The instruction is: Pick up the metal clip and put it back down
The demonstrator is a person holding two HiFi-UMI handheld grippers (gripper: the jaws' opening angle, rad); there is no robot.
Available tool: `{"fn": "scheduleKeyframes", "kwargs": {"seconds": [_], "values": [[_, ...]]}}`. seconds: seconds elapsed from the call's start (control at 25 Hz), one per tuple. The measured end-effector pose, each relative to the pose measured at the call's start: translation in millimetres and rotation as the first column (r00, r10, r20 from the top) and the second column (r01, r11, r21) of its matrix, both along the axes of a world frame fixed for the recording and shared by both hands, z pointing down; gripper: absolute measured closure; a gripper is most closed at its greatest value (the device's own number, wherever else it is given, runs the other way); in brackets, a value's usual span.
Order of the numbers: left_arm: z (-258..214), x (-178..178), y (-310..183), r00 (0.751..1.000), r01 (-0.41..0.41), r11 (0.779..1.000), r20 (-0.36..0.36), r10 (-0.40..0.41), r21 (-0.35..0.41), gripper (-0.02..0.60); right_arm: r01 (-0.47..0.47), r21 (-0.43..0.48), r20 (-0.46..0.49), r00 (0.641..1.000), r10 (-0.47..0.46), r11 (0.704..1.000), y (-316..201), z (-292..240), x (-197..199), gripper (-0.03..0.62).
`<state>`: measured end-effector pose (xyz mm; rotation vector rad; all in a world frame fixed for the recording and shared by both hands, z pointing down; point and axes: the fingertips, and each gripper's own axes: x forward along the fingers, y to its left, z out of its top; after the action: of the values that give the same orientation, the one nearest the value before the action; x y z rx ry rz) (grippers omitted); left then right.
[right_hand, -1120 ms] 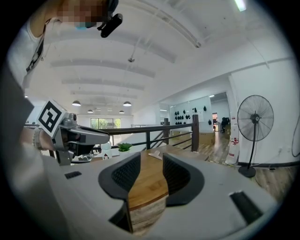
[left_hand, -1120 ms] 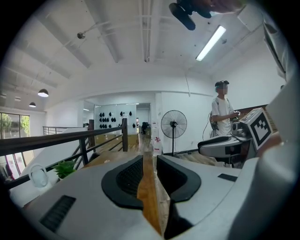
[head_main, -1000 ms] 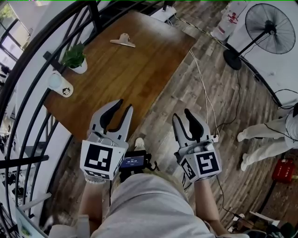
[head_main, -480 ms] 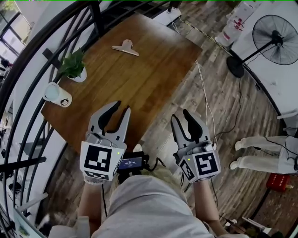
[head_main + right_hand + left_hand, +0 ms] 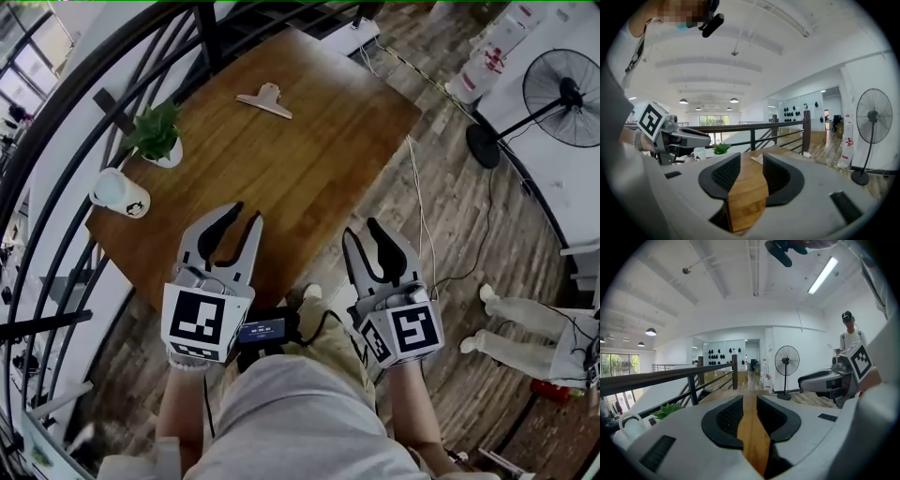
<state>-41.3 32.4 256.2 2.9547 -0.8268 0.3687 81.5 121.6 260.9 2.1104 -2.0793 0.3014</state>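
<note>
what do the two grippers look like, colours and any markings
The left gripper and right gripper match: pale grey plastic bodies, black ribbed pads lining the inner faces, and a cube with black-and-white square markers at the back of each.

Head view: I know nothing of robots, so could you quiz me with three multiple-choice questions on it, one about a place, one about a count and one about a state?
1. Where does the silver metal clip lie?
A: near the far end of the brown wooden table
B: between a gripper's jaws
C: on the floor

2. How many things rest on the table?
A: one
B: three
C: six

3. How do the jaws of the left gripper and right gripper stand?
A: shut on the clip
B: apart, holding nothing
C: shut tight

Answers:
1. A, the clip lies far from both grippers.
2. B, the clip, a green potted plant and a white mug.
3. B, bare wood shows between each pair of jaws.
</note>
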Motion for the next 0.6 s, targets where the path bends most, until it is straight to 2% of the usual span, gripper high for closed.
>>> {"fn": "scheduleKeyframes", "kwargs": {"seconds": [0.32, 0.6], "values": [[7.7, 2.6, -23.2, 0.999, 0.044, 0.999, 0.011, -0.044, -0.003, 0.486, 0.066, -0.015, 0.009, 0.998, -0.066, 0.998, -34.5, 9.6, 3.9, 0.448], [17.3, 19.0, -46.5, 0.995, 0.097, 0.995, 0.028, -0.096, -0.018, 0.486, 0.129, -0.041, 0.025, 0.991, -0.128, 0.991, -67.2, 19.9, 24.8, 0.448]]}}
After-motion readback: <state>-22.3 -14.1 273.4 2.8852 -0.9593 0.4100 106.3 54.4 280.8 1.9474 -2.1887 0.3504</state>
